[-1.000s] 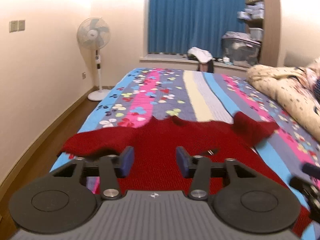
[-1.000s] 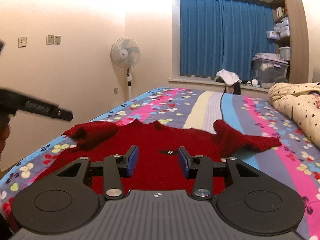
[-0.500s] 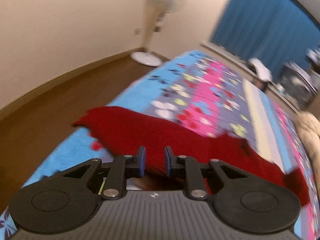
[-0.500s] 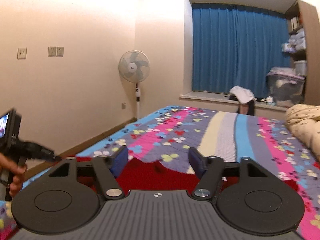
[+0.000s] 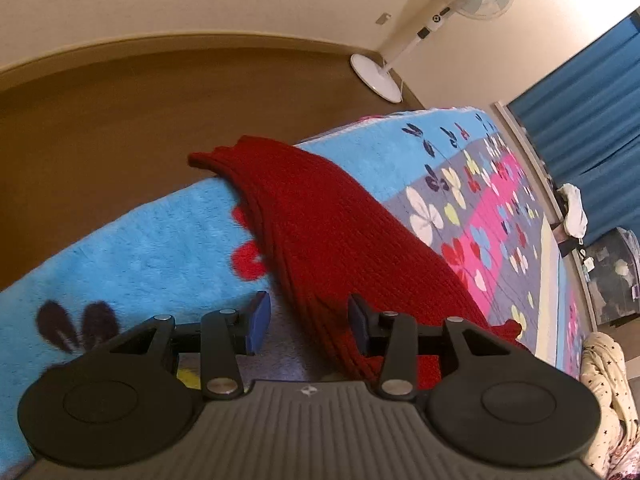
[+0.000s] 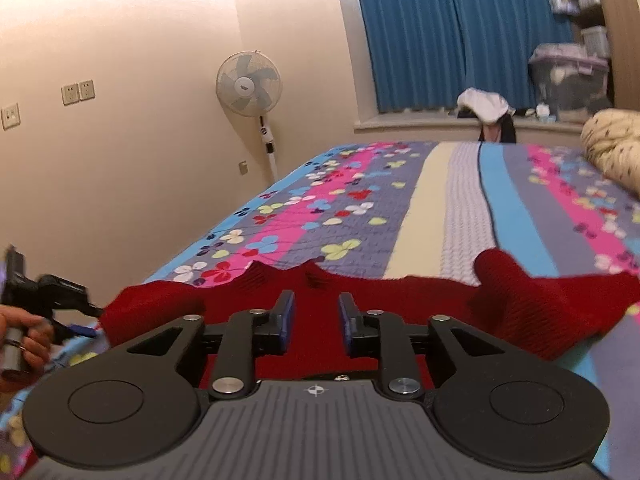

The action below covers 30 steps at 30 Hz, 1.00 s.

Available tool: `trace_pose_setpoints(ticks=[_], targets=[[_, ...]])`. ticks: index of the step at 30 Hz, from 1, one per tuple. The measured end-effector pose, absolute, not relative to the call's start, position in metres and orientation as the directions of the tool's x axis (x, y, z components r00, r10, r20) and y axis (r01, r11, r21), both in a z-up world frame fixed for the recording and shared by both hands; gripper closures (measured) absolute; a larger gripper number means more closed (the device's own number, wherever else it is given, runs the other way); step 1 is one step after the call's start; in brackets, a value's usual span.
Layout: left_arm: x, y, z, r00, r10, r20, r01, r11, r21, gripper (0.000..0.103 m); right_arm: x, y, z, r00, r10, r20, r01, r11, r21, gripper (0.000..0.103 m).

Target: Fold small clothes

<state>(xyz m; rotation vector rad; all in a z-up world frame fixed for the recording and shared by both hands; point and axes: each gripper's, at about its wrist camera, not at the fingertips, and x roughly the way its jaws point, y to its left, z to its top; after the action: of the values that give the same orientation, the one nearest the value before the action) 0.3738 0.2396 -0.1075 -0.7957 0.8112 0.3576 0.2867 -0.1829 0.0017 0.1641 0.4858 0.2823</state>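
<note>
A red knitted sweater (image 6: pixel 360 296) lies spread on the striped floral bedspread (image 6: pixel 440 184). In the left wrist view its left sleeve (image 5: pixel 320 220) runs toward the bed's corner. My left gripper (image 5: pixel 307 322) is open, its fingers on either side of the sleeve's edge near the body. My right gripper (image 6: pixel 316 318) is open, low over the sweater's middle just below the neckline. The right sleeve (image 6: pixel 532 300) lies folded at the right. The left gripper also shows in the right wrist view (image 6: pixel 76 320), at the left sleeve's end.
The bed's left edge drops to a brown wooden floor (image 5: pixel 120 100). A white standing fan (image 6: pixel 250 84) stands by the wall. A cream quilt (image 6: pixel 612 136) lies at the far right of the bed. Blue curtains (image 6: pixel 440 28) hang behind.
My left gripper swung left and down to the left sleeve and opened wider after narrowing. My right gripper dropped back toward the sweater's middle and its jaws narrowed.
</note>
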Motion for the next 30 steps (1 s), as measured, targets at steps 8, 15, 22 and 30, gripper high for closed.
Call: trace_pose_setpoints(ticks=[8,15,22,30], targets=[[0.360,0.185,-0.032,0.826,-0.035,-0.562,-0.354,0.743,-0.567,0.096,0.294,-0.184,-0.008,0.827,0.285,-0.484,-0.177,0.950,0.257,0.062],[0.353,0.039,-0.009,0.725,-0.512,-0.461,0.201,0.797,-0.570,0.092,0.296,-0.180,-0.016,0.805,0.293,-0.516,-0.176,0.948,0.264,0.062],[0.344,0.059,-0.014,0.776,-0.408,-0.481,0.115,0.841,-0.529,0.068,0.308,-0.191,-0.035,0.768,0.283,-0.574,-0.127,0.946,0.297,0.057],[0.382,0.140,-0.055,0.643,-0.094,-0.760,-0.299,0.883,-0.362,0.068,0.333,-0.211,-0.075,0.697,0.304,-0.650,0.001,0.906,0.424,0.051]])
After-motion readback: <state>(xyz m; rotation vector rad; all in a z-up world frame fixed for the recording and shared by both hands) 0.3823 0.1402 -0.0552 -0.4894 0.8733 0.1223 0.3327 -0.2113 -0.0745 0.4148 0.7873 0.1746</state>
